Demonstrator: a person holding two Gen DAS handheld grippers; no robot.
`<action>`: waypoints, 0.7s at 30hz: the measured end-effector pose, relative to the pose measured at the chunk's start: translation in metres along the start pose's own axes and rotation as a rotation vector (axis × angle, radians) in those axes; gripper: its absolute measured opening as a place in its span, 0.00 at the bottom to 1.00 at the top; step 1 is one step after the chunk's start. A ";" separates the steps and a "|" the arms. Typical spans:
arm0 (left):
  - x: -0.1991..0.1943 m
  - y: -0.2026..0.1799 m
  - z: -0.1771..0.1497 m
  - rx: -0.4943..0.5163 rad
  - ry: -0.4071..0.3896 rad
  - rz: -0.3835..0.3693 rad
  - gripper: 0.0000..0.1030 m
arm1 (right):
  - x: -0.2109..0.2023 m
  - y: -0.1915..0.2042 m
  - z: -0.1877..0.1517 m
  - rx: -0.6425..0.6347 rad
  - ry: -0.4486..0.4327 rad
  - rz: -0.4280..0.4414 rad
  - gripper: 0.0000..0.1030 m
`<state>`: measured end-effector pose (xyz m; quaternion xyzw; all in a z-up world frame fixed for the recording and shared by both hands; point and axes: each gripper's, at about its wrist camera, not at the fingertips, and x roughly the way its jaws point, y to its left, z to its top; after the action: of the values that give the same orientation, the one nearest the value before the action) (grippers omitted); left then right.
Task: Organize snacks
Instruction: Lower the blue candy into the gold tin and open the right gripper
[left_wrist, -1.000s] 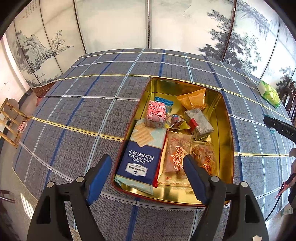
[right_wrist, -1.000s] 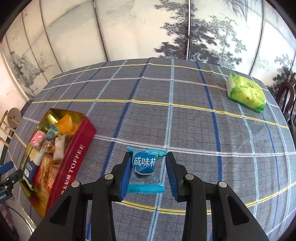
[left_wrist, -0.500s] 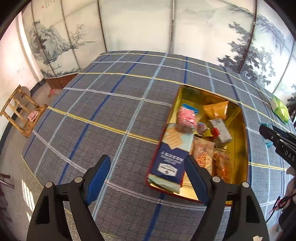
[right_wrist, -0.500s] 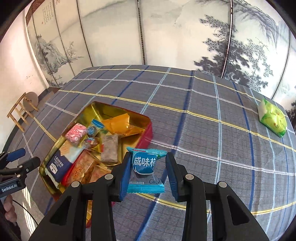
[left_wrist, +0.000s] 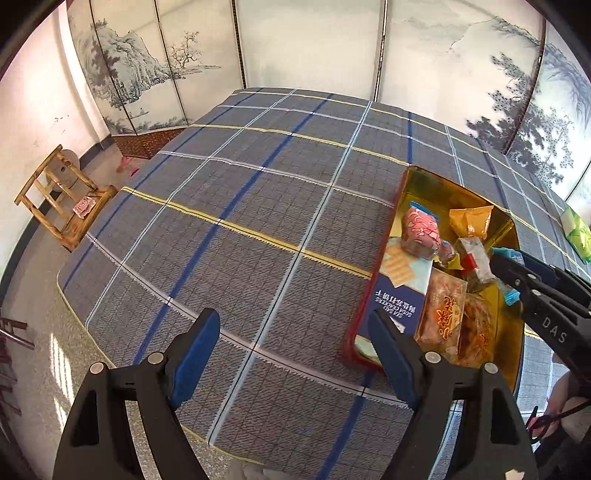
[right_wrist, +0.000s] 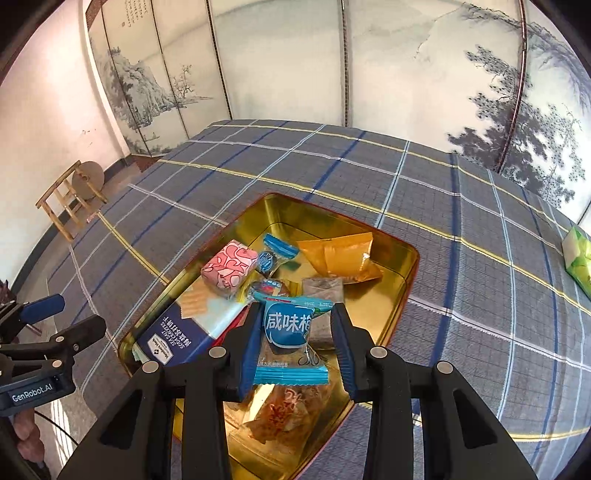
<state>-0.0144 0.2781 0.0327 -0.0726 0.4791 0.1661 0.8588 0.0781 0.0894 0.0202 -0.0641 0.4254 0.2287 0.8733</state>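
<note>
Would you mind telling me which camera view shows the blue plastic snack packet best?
The right wrist view: the blue plastic snack packet sits centred and unblocked, its label readable, in the right gripper over the gold tin. The left wrist view shows only its blue ends beside that gripper.

Bare bench (left_wrist: 240, 229) lies wide at nine o'clock of the tin (right_wrist: 408, 280); snacks (right_wrist: 229, 267) crowd its floor, leaving gold bottom free at twelve.

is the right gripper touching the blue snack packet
Touching. In the right wrist view the right gripper has both pads pressed against the sides of the blue snack packet, holding it above the gold tin.
</note>
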 end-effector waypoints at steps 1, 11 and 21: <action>0.000 0.001 0.000 0.002 0.002 0.003 0.77 | 0.003 0.003 0.000 -0.001 0.008 0.003 0.37; 0.002 0.013 -0.001 -0.020 0.009 0.006 0.77 | 0.022 0.013 -0.003 0.016 0.050 -0.018 0.37; 0.001 0.021 -0.007 -0.019 0.013 0.008 0.78 | 0.040 0.014 -0.008 0.049 0.087 -0.077 0.38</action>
<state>-0.0270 0.2956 0.0285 -0.0798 0.4834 0.1735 0.8543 0.0869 0.1132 -0.0148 -0.0689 0.4656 0.1814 0.8634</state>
